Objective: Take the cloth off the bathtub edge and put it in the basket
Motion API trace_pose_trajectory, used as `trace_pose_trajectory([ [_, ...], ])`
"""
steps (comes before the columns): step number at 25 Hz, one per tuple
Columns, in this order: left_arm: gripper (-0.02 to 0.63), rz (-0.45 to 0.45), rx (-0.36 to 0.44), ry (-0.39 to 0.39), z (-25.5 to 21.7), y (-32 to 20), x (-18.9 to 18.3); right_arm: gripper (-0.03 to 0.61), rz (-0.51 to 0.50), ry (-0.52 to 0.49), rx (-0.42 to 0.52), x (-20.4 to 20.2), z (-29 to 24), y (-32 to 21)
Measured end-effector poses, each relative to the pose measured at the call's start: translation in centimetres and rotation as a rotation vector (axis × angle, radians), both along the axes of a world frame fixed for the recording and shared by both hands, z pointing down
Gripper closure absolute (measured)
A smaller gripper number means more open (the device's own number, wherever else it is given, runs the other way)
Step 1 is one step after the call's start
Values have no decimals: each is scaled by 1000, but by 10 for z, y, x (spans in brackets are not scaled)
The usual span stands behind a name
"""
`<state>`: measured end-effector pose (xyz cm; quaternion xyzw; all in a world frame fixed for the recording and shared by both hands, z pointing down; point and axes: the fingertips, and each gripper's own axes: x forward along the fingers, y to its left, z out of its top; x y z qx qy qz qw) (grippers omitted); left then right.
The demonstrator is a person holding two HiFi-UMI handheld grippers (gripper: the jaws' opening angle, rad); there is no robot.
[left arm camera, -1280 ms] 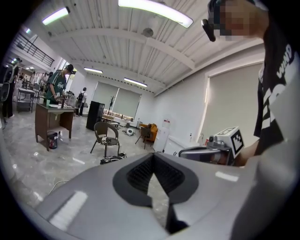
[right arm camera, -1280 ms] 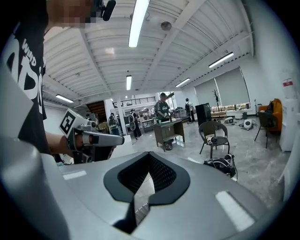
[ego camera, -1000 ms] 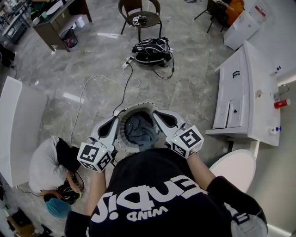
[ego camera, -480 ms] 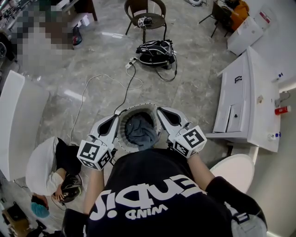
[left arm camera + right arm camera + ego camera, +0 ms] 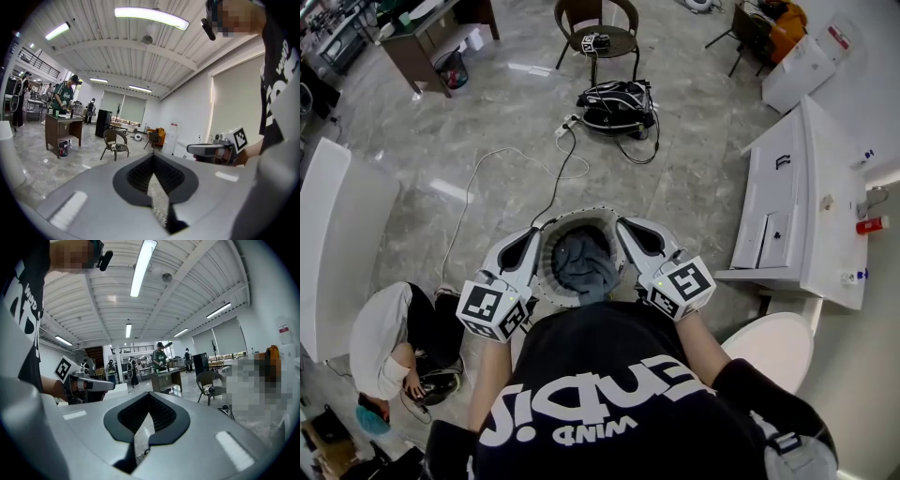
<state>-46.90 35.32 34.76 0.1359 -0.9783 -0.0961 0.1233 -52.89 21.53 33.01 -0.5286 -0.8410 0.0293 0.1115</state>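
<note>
My left tongs (image 5: 536, 244) are squeezed shut: in the left gripper view the two jaws meet at their tips (image 5: 152, 157), with only a thin sliver of floor (image 5: 487, 131) showing through behind them. My right tongs (image 5: 622, 229) look the same in the right gripper view, jaws together at the front (image 5: 149, 395) and nothing I can make out between the pads. From the head view, the two sit on opposite sides of the basket (image 5: 581, 213), left tongs at its left rim and right tongs at its right rim, tips right against it. I cannot tell whether either pair is pinching the rim or just resting beside it. The cloth (image 5: 586, 264), grey-blue and crumpled, lies inside the basket, bunched toward the side nearest my body. Both tongs point nearly level, away from me.
</note>
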Motion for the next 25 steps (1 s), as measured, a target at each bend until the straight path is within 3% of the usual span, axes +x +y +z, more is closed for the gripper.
trace_pose_trajectory([
  [25,617,2,-28,13,4,-8,3,569,-37,-20,7,5,-2,1],
])
